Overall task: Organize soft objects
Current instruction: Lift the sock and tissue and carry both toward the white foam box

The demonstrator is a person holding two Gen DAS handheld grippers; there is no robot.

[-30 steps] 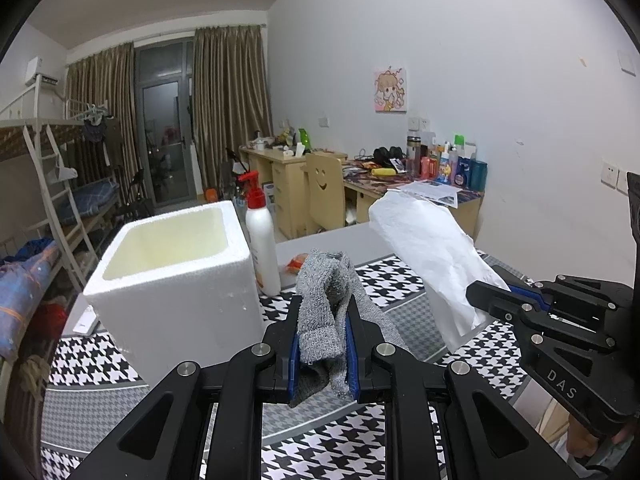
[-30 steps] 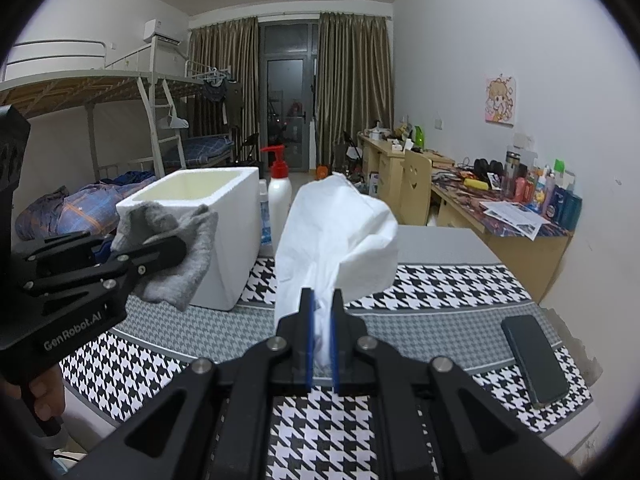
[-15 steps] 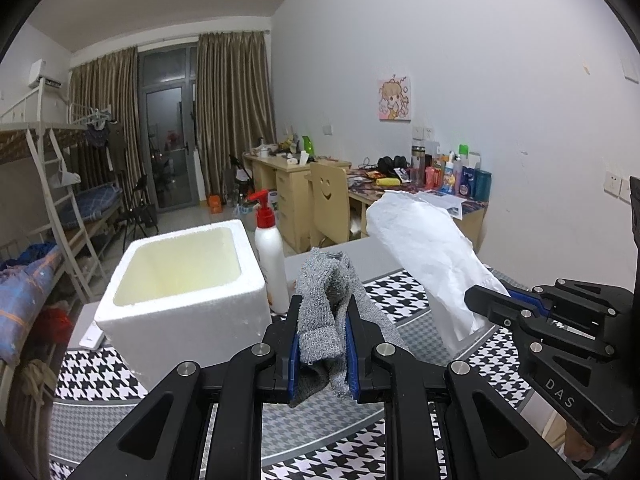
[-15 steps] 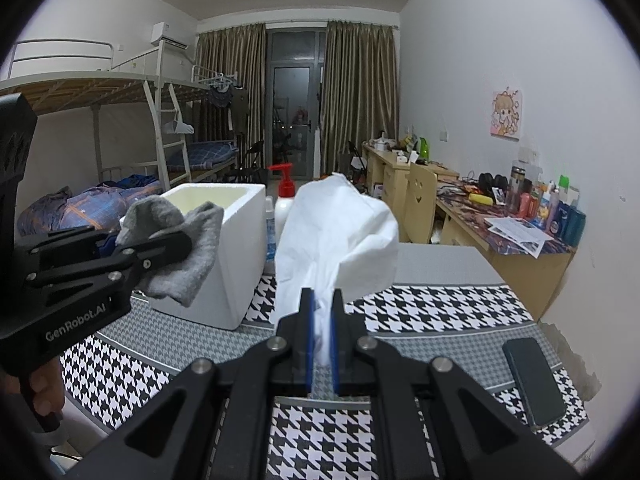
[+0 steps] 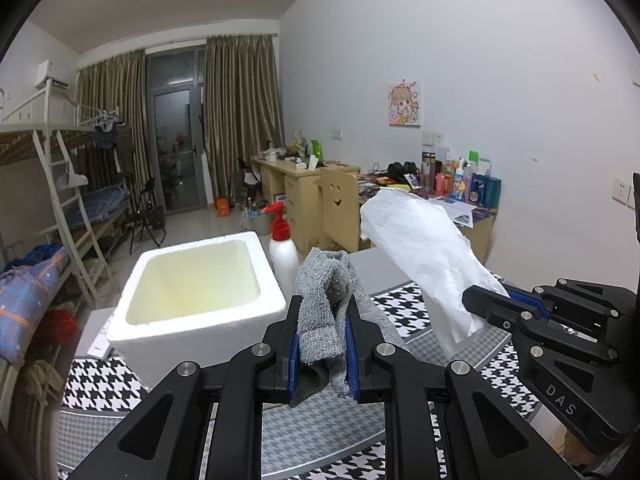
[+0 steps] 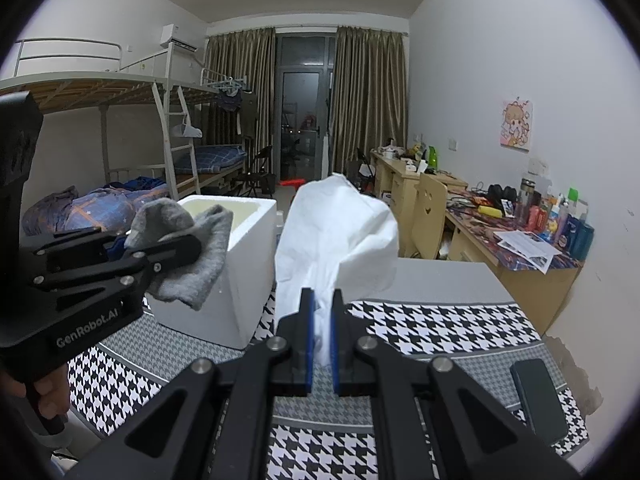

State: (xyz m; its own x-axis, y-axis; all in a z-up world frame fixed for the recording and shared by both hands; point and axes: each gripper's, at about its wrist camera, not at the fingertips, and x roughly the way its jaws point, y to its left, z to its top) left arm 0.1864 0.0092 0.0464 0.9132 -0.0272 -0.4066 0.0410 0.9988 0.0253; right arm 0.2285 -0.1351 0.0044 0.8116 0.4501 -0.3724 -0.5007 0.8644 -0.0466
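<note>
On the left side of the table [image 5: 320,432], the white foam box [image 5: 192,280] stands open, and its inside looks bare as far as you can see into it. Just behind its right corner stands a white spray bottle [image 5: 283,256] with a red trigger. Your left gripper [image 5: 322,344] is clenched on the grey sock [image 5: 326,304], which hangs bunched between the blue pads above the cloth, near the box but not over its opening. To the right, your right gripper [image 6: 321,340] is clamped on the lower edge of the white cloth [image 6: 340,232], and the cloth stands up loosely in the air. A dark phone [image 6: 538,396] lies flat at the far right of the table.
</note>
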